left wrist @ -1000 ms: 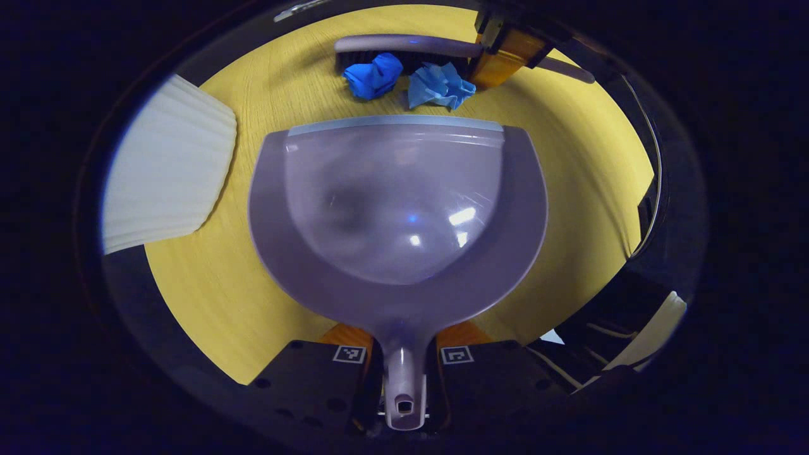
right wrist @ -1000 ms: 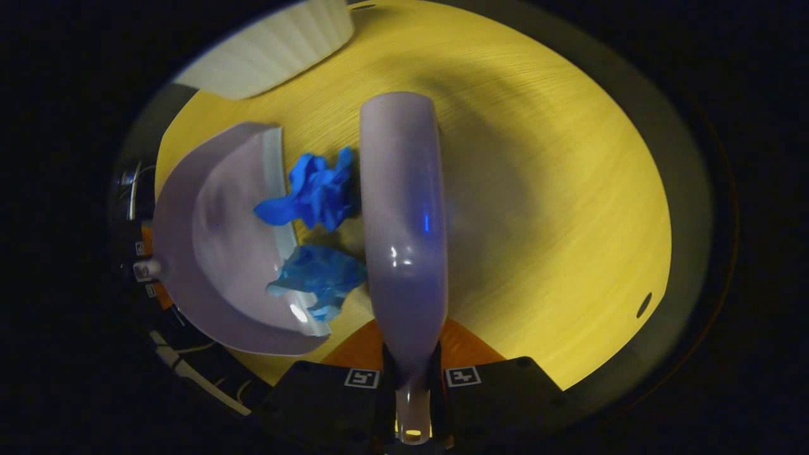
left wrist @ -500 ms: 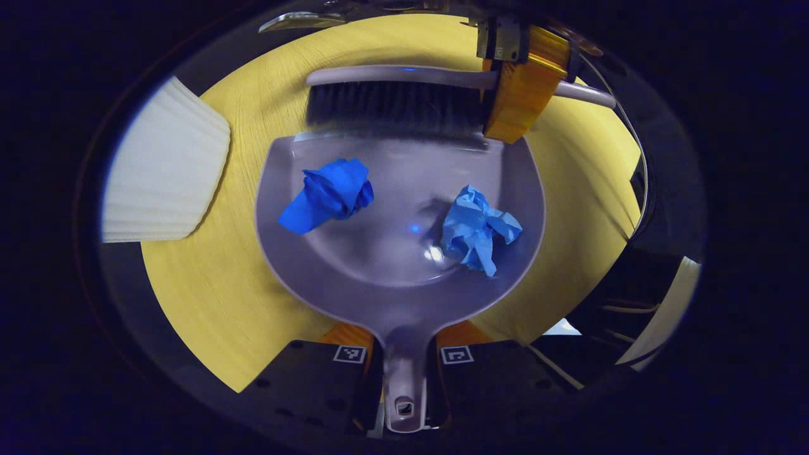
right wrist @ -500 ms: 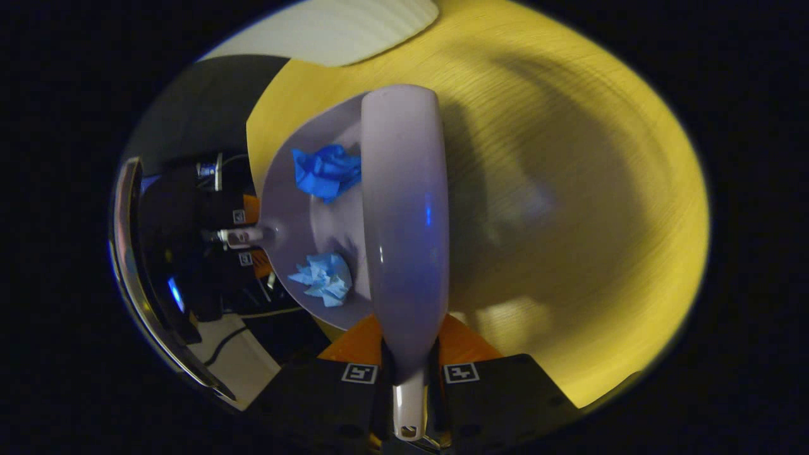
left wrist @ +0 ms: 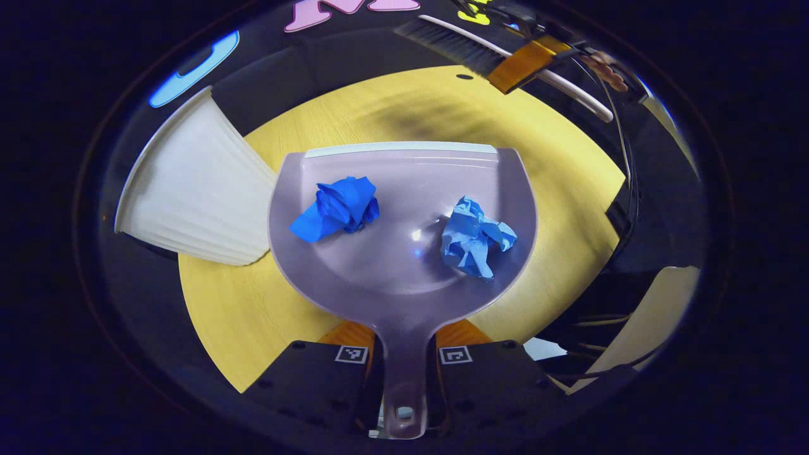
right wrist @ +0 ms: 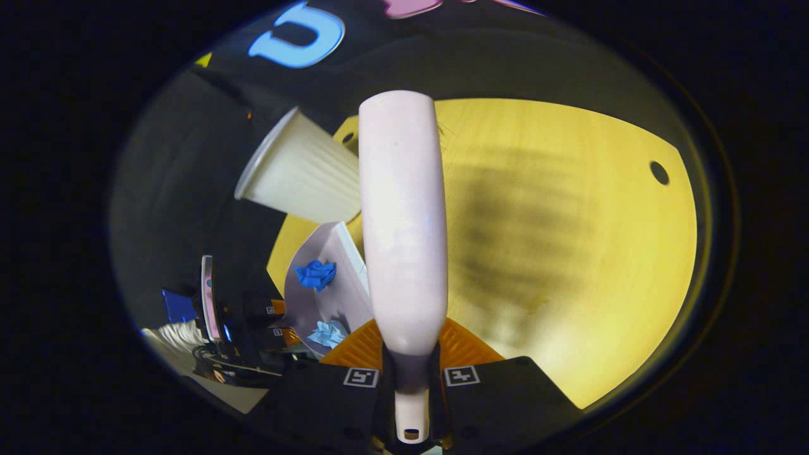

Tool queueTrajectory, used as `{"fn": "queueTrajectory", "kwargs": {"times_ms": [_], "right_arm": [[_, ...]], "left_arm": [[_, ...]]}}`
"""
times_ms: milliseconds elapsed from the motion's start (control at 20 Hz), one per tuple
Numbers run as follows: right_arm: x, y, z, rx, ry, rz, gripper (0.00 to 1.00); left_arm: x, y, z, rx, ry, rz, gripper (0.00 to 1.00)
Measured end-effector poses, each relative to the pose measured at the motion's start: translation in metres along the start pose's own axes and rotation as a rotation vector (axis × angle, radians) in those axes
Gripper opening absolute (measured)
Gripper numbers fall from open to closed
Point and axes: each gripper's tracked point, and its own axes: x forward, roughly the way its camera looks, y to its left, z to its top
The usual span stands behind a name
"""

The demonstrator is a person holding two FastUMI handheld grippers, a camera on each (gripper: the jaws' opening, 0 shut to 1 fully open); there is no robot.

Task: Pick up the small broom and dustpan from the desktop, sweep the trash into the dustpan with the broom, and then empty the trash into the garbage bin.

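Clamping the glossy plastic dustpan (left wrist: pixel 404 265) handle, left gripper (left wrist: pixel 404 354) carries crumpled paper (left wrist: pixel 338 207); right gripper (right wrist: pixel 409 373) pinches smooth broom (right wrist: pixel 404 221).

Overhead light glints off the dustpan (left wrist: pixel 404 253); a soft, blurred shadow crosses the yellow desktop (right wrist: pixel 569 253); fisheye edges bend and darken.

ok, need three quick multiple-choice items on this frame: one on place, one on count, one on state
1. Where are the blue paper wads?
A. on the desktop
B. in the dustpan
C. in the bin

2. How many wads are there?
A. one
B. two
C. three

3. What are the left tongs doing?
A. open, empty
B. shut on the broom
C. shut on the dustpan handle

Key: B, both the dark blue wad and the light blue wad lie inside the dustpan; B, two show; C, the left tongs clamp its handle, while the broom sits in the right tongs, beside the white bin.
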Motion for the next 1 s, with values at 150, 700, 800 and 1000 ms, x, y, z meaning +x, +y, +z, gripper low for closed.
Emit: {"fn": "queueTrajectory", "kwargs": {"times_ms": [150,700,800,1000], "right_arm": [[0.001,-0.030,-0.047,0.041,-0.066,-0.034,0.23],[-0.025,-0.027,-0.094,0.113,-0.104,0.000,0.23],[-0.027,-0.031,-0.096,0.113,-0.106,0.001,0.23],[-0.027,-0.028,-0.108,0.131,-0.098,0.011,0.23]], "left_arm": [[0.002,0.001,0.001,0.011,-0.104,0.052,0.24],[0.034,0.028,-0.012,0.126,-0.145,0.540,0.24],[0.028,0.028,-0.008,0.176,-0.047,0.653,0.24],[0.016,0.026,-0.012,0.293,0.140,0.858,0.24]]}}
